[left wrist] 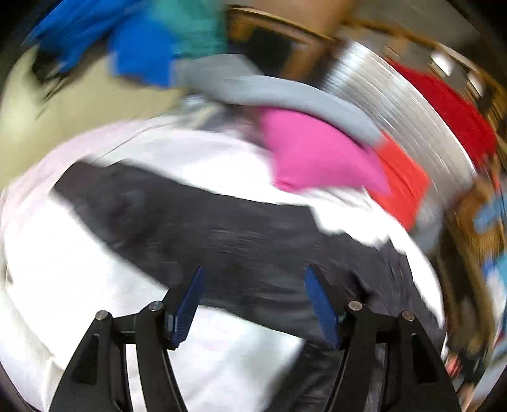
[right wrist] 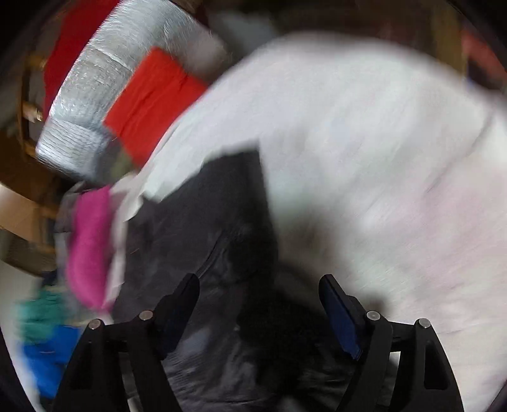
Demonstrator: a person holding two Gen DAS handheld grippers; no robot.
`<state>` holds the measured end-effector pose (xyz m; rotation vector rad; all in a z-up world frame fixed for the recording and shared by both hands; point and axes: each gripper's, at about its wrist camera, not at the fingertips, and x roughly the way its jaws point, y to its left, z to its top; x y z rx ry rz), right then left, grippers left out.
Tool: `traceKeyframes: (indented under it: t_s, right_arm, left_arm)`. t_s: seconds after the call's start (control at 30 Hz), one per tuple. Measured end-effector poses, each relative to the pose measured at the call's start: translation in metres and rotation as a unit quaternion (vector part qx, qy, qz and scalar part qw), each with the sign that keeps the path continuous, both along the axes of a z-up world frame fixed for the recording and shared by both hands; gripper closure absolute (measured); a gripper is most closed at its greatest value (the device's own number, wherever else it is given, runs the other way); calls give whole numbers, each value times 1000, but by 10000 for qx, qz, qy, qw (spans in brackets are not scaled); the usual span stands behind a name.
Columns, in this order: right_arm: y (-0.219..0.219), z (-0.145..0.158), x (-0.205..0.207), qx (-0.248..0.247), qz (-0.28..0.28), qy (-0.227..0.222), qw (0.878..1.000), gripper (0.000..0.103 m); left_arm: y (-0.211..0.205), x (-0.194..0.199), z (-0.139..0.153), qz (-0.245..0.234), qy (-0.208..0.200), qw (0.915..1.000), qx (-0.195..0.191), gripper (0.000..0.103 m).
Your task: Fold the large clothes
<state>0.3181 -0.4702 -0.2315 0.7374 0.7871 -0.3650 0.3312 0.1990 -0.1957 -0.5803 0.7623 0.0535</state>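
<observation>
Both views are motion-blurred. A dark grey garment (left wrist: 228,234) lies across a white sheet-covered surface (left wrist: 73,279). My left gripper (left wrist: 253,272) is open just above the garment's near edge, nothing between its blue pads. In the right wrist view the same dark grey garment (right wrist: 202,241) lies on the white surface (right wrist: 364,152). My right gripper (right wrist: 259,282) is open over it, holding nothing.
A pile of clothes sits beyond: pink (left wrist: 313,152), grey (left wrist: 285,95), orange-red (left wrist: 402,177), blue (left wrist: 139,54) and teal (left wrist: 196,28) pieces. A silver quilted bag (left wrist: 396,101) and a red item (left wrist: 443,107) stand at the right. Wooden furniture is behind.
</observation>
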Motion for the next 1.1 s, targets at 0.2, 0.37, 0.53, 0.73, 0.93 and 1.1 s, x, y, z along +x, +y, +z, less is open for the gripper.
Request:
traceKeyframes:
  t_s: [0.2,0.37,0.53,0.73,0.93,1.1]
  right_arm:
    - [75,47,0,-1009,1229,-1211,9798,48]
    - [137,7,37,-262,2412,-503,9688,76]
    - [188,-31,56,-644,3092,504,9475,75]
    - [159,-23,48,-102,2817,289,9590,75]
    - [114,0,36,18,2208,-150,9752,75]
    - [88,4,26,239,1799,-249,9831,75]
  left_arm:
    - [70,-1,-49,1133,652,9881,-816,36]
    - [93,11,-88,1516,856,9728,-1530,36]
    - [100,23,-95,1594,581,9710,-1684,62]
    - [98,41,-97,1603,494,9730,-1587,92]
    - [30,49,-15,791,-515,9940,-556,94]
    - [-78,49,43,-500,-1265,9901,339,95]
